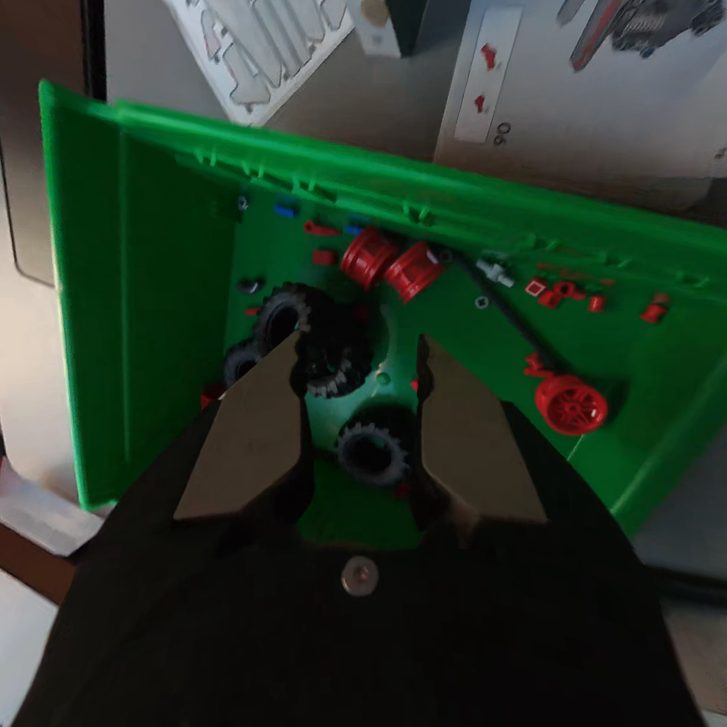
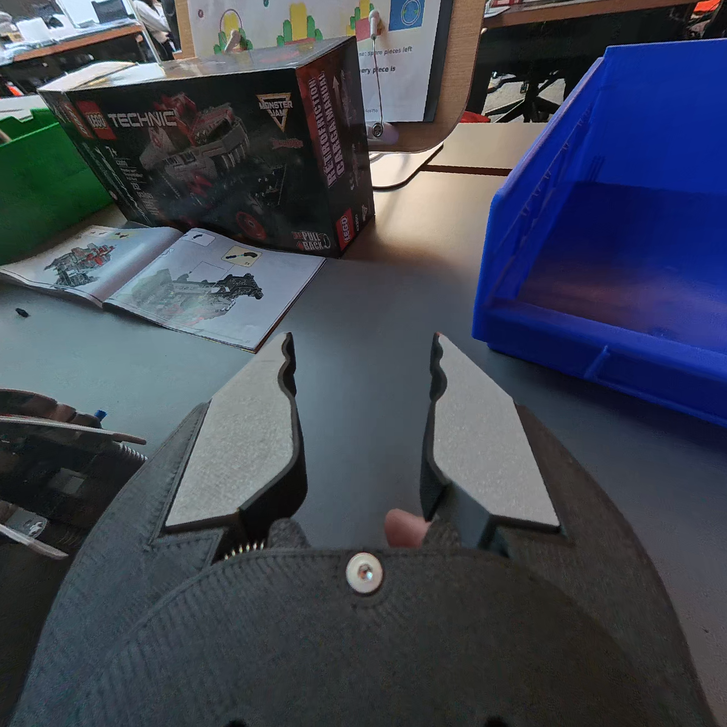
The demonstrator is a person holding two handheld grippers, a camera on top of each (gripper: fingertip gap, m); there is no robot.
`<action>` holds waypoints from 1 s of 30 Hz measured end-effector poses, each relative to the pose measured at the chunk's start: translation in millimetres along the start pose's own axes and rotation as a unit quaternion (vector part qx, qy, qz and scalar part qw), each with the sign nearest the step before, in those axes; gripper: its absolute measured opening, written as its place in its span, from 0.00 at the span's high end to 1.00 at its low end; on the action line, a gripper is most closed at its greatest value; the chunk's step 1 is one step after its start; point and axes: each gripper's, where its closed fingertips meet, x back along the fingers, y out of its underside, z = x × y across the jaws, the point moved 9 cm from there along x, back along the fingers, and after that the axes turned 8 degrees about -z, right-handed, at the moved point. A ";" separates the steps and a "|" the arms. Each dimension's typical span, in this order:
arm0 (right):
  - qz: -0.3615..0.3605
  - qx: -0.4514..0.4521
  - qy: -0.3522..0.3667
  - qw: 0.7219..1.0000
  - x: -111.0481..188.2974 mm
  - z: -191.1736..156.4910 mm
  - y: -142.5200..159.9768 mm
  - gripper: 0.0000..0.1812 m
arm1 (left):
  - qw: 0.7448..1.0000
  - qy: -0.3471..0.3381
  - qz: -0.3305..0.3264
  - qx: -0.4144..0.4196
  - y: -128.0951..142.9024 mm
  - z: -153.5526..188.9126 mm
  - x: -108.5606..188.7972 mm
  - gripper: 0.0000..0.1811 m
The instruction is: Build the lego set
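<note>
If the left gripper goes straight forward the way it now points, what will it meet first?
Most likely the black tyre lying in the green bin: the open left gripper points down into the bin, with this tyre just beyond its fingertips. Depth is unclear in the blurred picture.

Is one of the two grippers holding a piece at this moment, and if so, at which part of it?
No. The left gripper is open above the green bin; the right gripper is open over the table.

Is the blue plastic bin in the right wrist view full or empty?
Empty as far as visible: the blue plastic bin's floor and walls show bare, though its right part runs out of frame.
</note>
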 end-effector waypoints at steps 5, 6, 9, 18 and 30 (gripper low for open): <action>-0.004 -0.006 0.007 1.000 -0.8 1.5 0.3 0.64 | 0.997 0.070 0.022 -0.032 -26.1 1.1 -28.1 0.63; -0.006 -0.008 0.007 1.000 -1.1 2.0 0.3 0.64 | 0.996 0.083 0.012 -0.039 -26.3 3.8 -35.7 0.66; -0.015 -0.015 0.006 1.000 -3.0 3.3 0.6 0.64 | 0.996 0.047 -0.065 -0.049 -12.9 1.7 -51.6 0.89; -0.024 -0.023 0.011 0.999 -4.9 5.1 1.2 0.65 | 0.997 0.020 -0.057 0.048 20.0 -28.0 -43.4 0.78; -0.018 -0.027 0.012 0.999 -3.9 5.9 1.1 0.65 | 0.987 0.090 0.053 -0.126 -17.7 -12.1 -56.7 0.75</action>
